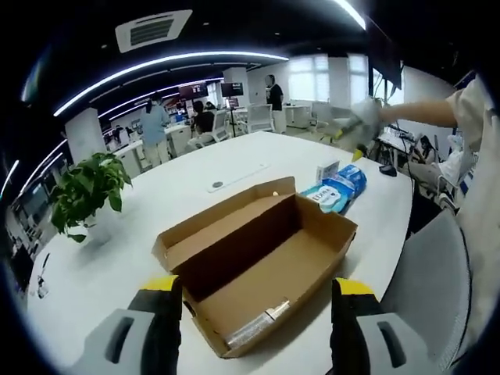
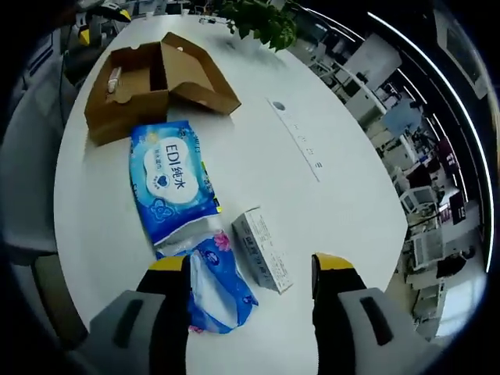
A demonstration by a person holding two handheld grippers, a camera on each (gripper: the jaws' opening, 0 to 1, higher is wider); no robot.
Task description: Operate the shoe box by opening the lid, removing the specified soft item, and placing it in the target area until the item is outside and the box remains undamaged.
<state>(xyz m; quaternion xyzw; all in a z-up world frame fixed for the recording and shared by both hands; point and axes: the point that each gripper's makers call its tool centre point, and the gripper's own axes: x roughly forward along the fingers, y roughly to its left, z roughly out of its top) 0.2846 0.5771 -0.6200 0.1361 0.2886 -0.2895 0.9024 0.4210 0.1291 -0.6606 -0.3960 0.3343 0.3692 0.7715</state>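
White counter (image 2: 344,195). Open cardboard shoe box (image 1: 258,262) lies on it, lid flap back, inside bare. Blue wet-wipes pack (image 2: 172,183) rests on the counter just beside the box, outside it. A smaller blue tissue pack (image 2: 219,285) touches its end; a small white carton (image 2: 262,250) lies alongside.

Left tongs (image 1: 256,301) spread wide, holding nothing, at the box's near end. Right tongs (image 2: 250,273) likewise wide, empty, over the tissue pack and carton. Potted plant (image 1: 86,191) well apart.

Table: big white oval table (image 1: 234,168), the landmark here.
Plant: leafy potted plant (image 1: 87,191) on its edge.
Beyond the table: desks, office chairs (image 1: 258,117), people.
Light: curved ceiling strips (image 1: 156,66), bright windows (image 1: 312,74) behind.
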